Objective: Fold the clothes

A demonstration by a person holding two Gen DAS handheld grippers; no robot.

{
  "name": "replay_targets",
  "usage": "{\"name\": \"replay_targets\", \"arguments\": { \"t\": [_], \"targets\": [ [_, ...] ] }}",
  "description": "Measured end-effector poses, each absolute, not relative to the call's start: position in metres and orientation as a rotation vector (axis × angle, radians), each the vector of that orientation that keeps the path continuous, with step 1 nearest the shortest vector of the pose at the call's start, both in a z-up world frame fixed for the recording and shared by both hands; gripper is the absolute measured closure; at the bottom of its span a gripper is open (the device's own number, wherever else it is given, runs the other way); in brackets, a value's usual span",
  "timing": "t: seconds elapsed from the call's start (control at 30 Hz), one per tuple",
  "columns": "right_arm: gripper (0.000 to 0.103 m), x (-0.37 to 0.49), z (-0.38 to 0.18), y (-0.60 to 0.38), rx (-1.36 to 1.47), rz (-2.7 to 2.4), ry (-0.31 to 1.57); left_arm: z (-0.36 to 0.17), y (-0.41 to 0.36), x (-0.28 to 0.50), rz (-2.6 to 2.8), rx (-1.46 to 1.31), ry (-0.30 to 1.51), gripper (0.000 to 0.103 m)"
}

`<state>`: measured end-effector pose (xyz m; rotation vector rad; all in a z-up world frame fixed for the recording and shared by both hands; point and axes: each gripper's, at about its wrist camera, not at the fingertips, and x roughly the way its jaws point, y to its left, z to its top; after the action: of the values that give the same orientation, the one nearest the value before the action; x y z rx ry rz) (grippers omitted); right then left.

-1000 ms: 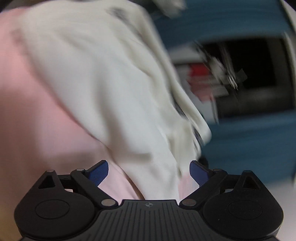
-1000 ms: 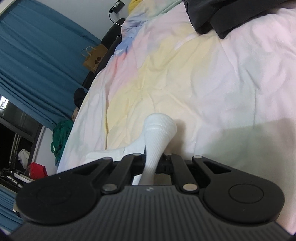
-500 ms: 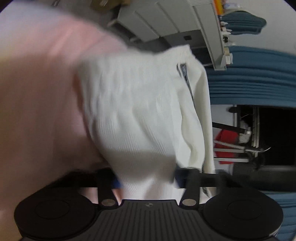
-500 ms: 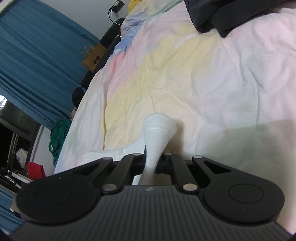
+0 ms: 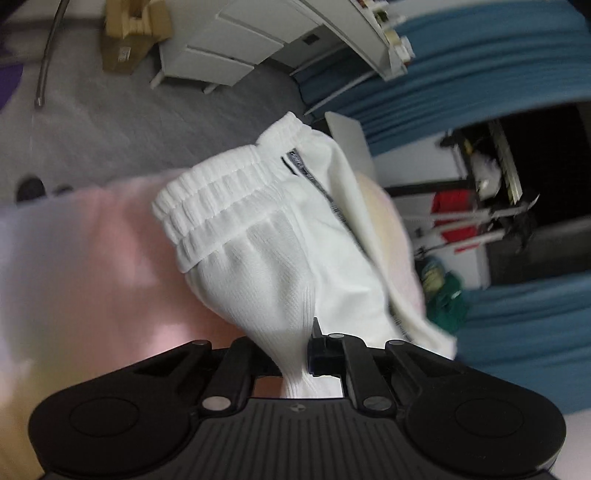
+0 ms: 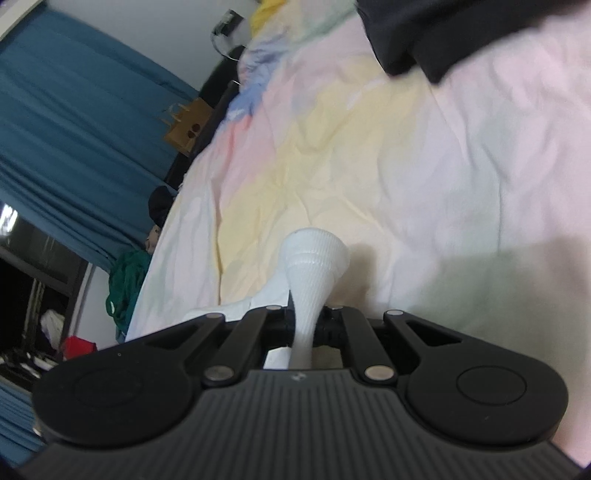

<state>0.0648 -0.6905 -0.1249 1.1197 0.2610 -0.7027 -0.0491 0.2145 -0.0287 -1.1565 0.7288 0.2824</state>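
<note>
White ribbed-knit garment with a gathered elastic waistband (image 5: 280,236) lifted above the pastel pink and yellow bedsheet (image 5: 92,280), bunched to a narrow neck where pinched by the left gripper (image 5: 295,354), jaws closed tight on the fabric. Dark zipper line (image 5: 314,181) along the garment's far side, toward the blue curtain (image 5: 498,85). Another part of white ribbed fabric (image 6: 314,273), flared like a funnel, clamped in the right gripper (image 6: 304,325), jaws nearly shut around it, low over the same sheet. More white cloth trailing on the sheet beside this gripper, toward the curtain side. Black garment (image 6: 436,33) on the sheet, well apart from the white fabric. Green cloth heap (image 6: 125,291) beyond the bed edge. Brown paper bag (image 6: 188,129) near the curtain.
</note>
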Motion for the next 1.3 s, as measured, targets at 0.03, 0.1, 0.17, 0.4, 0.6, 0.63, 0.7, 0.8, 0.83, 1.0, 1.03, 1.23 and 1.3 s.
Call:
{"name": "replay_targets", "arguments": {
  "t": [0.03,0.1,0.17,0.4,0.6,0.63,0.7,0.8,0.83,1.0,1.03,1.23,1.3],
  "targets": [
    [0.097,0.061,-0.120,-0.688,1.102,-0.707,0.252,-0.029,0.215,-0.051,0.293,-1.145,0.749,0.094],
    [0.097,0.055,-0.111,-0.684,1.077,-0.725,0.240,-0.032,0.217,-0.052,0.309,-1.133,0.782,0.094],
    [0.097,0.048,-0.105,-0.681,1.062,-0.751,0.234,-0.040,0.222,-0.047,0.326,-1.095,0.819,0.093],
    [0.097,0.051,-0.137,-0.689,1.123,-0.833,0.444,-0.065,0.219,-0.021,0.352,-0.960,0.926,0.090],
    [0.095,0.058,-0.132,-0.687,1.066,-0.830,0.476,-0.055,0.214,-0.024,0.329,-0.853,0.946,0.069],
    [0.095,0.059,-0.130,-0.686,1.058,-0.833,0.478,-0.052,0.213,-0.025,0.326,-0.829,0.948,0.059],
    [0.089,0.061,-0.124,-0.685,1.025,-0.842,0.485,-0.046,0.211,-0.031,0.317,-0.761,0.946,0.046],
    [0.055,0.064,-0.109,-0.680,0.931,-0.875,0.477,-0.026,0.196,-0.038,0.347,-0.589,0.922,0.029],
    [0.047,0.064,-0.103,-0.677,0.886,-0.892,0.462,-0.018,0.190,-0.041,0.362,-0.525,0.906,0.023],
    [0.030,0.067,-0.065,-0.646,0.705,-0.814,0.388,0.027,0.152,-0.058,0.371,-0.293,0.741,0.015],
    [0.030,0.069,-0.058,-0.639,0.674,-0.777,0.381,0.034,0.143,-0.060,0.369,-0.266,0.706,0.014],
    [0.030,0.077,-0.014,-0.593,0.484,-0.557,0.334,0.059,0.086,-0.055,0.246,-0.237,0.594,0.014],
    [0.030,0.075,-0.005,-0.574,0.479,-0.457,0.325,0.062,0.065,-0.048,0.194,-0.219,0.583,0.014]
  ]
}}
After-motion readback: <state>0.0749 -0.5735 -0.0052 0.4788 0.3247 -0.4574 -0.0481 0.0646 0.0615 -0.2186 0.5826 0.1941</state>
